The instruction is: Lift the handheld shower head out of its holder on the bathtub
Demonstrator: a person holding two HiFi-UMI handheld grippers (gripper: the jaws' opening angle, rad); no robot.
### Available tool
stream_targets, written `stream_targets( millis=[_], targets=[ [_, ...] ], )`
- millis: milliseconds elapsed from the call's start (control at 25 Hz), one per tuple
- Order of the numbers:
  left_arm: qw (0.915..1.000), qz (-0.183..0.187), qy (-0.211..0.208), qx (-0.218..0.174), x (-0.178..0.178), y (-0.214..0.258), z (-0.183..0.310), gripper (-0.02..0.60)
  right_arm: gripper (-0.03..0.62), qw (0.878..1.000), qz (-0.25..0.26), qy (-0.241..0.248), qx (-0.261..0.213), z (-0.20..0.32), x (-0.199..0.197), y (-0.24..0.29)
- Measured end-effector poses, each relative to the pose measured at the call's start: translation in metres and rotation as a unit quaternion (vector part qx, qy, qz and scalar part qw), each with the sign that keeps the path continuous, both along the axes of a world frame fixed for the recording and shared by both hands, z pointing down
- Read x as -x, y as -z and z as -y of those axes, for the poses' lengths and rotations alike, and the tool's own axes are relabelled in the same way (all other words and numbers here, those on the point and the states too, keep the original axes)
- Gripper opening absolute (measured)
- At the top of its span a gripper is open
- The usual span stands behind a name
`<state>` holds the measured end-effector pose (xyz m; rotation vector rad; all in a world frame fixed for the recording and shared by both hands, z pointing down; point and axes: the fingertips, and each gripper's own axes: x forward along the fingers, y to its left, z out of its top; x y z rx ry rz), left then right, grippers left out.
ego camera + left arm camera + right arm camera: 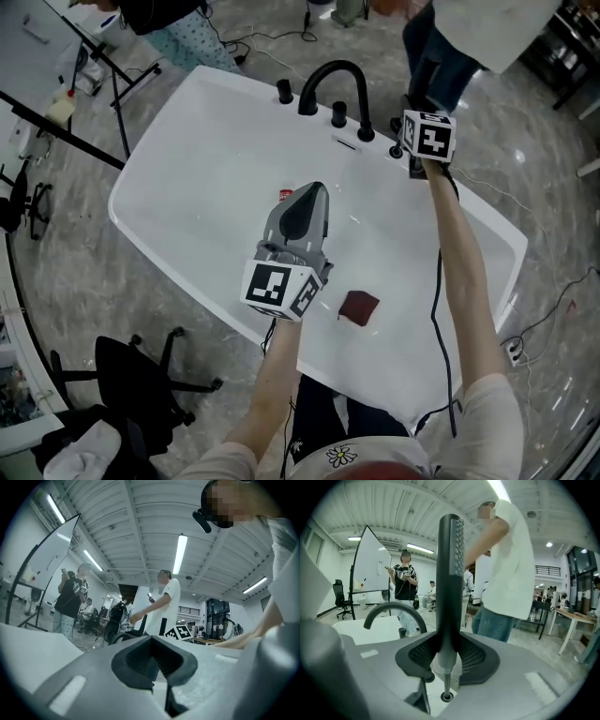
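The black handheld shower head (451, 573) stands upright between the jaws of my right gripper (449, 656), which is shut on its grey lower handle. Its metal hose (446, 679) runs down into the round holder hole (446, 696) in the tub's deck, so the handle is raised clear of the hole. In the head view this gripper (410, 155) sits at the tub's far right rim, beside the black faucet (333, 84). My left gripper (317, 187) hovers over the middle of the white bathtub (206, 159), jaws shut and holding nothing.
A dark red cloth (359, 307) lies in the tub near the front rim. Black knobs (338, 114) flank the faucet. A person in jeans (459, 47) stands just beyond the tub. An office chair (141, 370) and light stands (112, 75) are on the left.
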<state>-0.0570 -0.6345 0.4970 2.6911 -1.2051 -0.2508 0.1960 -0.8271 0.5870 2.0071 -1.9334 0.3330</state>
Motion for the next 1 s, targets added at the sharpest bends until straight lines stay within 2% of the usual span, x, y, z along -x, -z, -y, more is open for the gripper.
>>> stream_targets(
  millis=[160, 360, 600, 760, 1000],
  targets=[
    [0.9998, -0.004, 0.005, -0.017, 0.008, 0.055, -0.008, 0.001, 0.153, 0.999, 0.004, -0.005, -0.036, -0.017, 0.001, 0.079],
    [0.9986, -0.004, -0.009, -0.051, 0.005, 0.121, -0.032, 0.001, 0.153, 0.995, 0.022, -0.007, -0.093, -0.048, 0.005, 0.175],
    [0.9958, 0.004, 0.005, -0.091, 0.016, 0.19, -0.082, 0.001, 0.153, 0.987, 0.015, 0.021, -0.158, -0.118, 0.031, 0.278],
    [0.9937, -0.002, 0.025, -0.109, 0.019, 0.227, -0.112, 0.001, 0.153, 0.983, 0.007, 0.043, -0.178, -0.173, 0.047, 0.325],
    [0.9899, 0.007, 0.046, -0.134, 0.012, 0.265, -0.157, 0.001, 0.153, 0.974, -0.014, 0.072, -0.213, -0.263, 0.054, 0.364]
  ],
)
